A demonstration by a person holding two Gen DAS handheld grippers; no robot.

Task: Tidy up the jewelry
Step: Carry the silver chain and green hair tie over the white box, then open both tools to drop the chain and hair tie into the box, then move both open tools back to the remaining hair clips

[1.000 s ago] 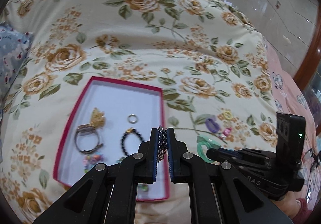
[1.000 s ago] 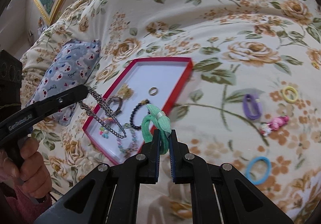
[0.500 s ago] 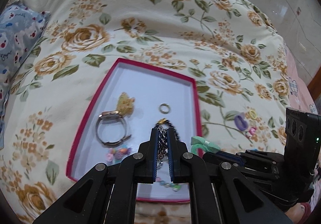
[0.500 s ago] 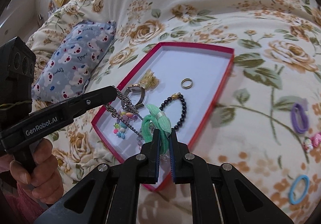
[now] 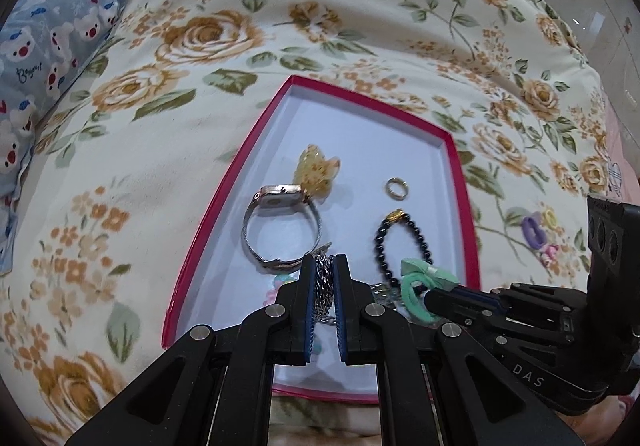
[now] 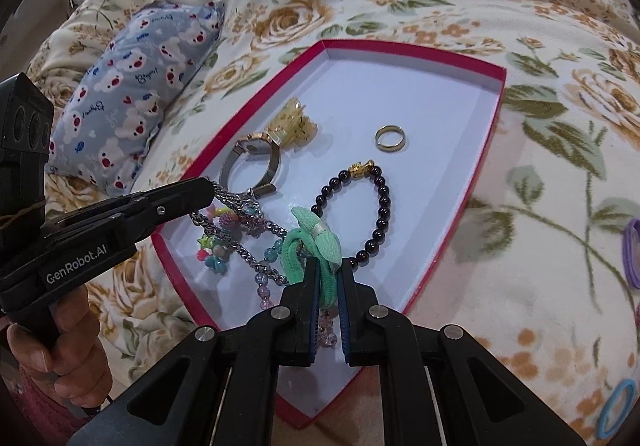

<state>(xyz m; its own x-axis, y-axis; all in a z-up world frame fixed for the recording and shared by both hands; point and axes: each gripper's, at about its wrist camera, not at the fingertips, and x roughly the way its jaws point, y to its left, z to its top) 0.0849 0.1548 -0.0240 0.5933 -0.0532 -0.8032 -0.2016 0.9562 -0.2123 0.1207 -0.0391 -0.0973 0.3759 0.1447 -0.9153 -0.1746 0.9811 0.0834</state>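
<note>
A red-rimmed tray [image 5: 212, 218] [image 6: 486, 150] with a white floor lies on the floral bedspread. In it are a watch [image 5: 280, 222] [image 6: 252, 162], a yellow hair claw [image 5: 318, 170] [image 6: 292, 124], a gold ring [image 5: 396, 188] [image 6: 390, 137], a black bead bracelet [image 5: 404, 242] [image 6: 360, 214] and a colourful bead string [image 6: 216, 246]. My left gripper [image 5: 324, 266] [image 6: 208, 188] is shut on a silver chain [image 5: 324, 282] [image 6: 236, 230], which drapes down into the tray. My right gripper [image 6: 328, 270] [image 5: 430, 296] is shut on a green hair tie with a bow [image 6: 312, 246] [image 5: 424, 282], over the tray's near end.
A blue bear-print pillow [image 5: 36, 58] [image 6: 140, 86] lies left of the tray. Right of it on the bedspread are a purple hair tie [image 5: 534, 232] [image 6: 630, 254], a yellow one [image 5: 550, 216], a pink clip [image 5: 550, 252] and a blue hair tie [image 6: 618, 408]. A hand [image 6: 56, 346] holds the left gripper.
Both grippers have come down and forward over the tray, which now looks larger. The chain's lower end has sunk from hanging free onto the tray floor. Both grips are unchanged.
</note>
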